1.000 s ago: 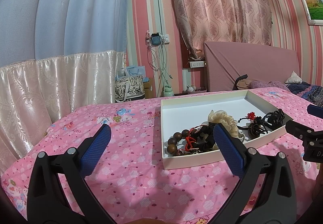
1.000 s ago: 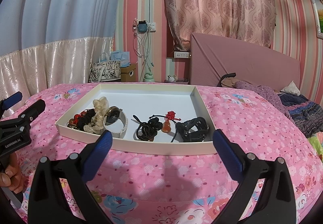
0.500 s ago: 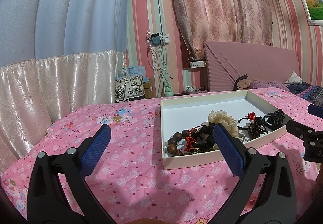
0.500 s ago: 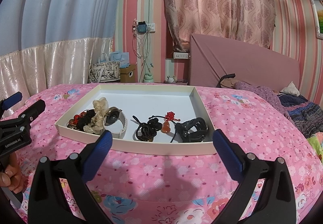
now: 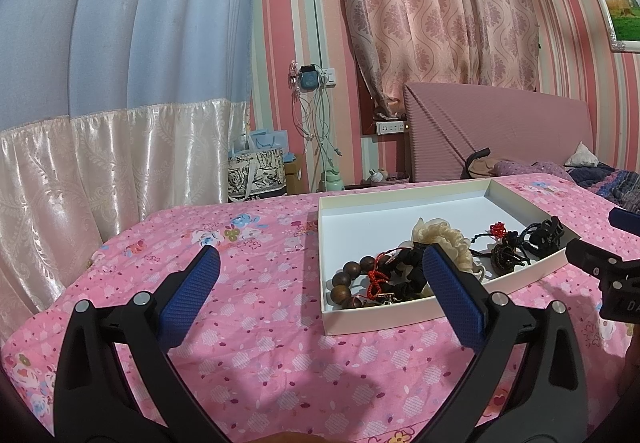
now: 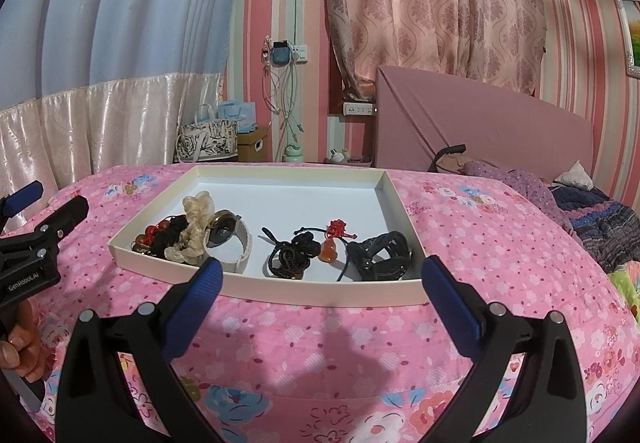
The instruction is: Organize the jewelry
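A shallow white tray point(image 6: 320, 289) point(image 5: 376, 317) lies on the pink flowered bedspread. In it are a brown bead bracelet point(image 5: 346, 285), a cream scrunchie point(image 6: 196, 227) point(image 5: 440, 235), a watch with a white strap point(image 6: 230, 237), black cords point(image 6: 290, 255), a red knot with an orange gourd charm point(image 6: 332, 249) and a black band point(image 6: 382, 255). My left gripper point(image 5: 320, 271) is open and empty, left of the tray's near corner. My right gripper point(image 6: 318, 279) is open and empty, just before the tray's near wall.
The bed's pink headboard point(image 6: 480, 123) stands behind the tray. Folded blankets and a pillow point(image 6: 592, 215) lie at the right. Bags point(image 6: 208, 139) and hanging cables point(image 6: 284, 99) are by the far wall. A curtain point(image 5: 100, 83) hangs at the left.
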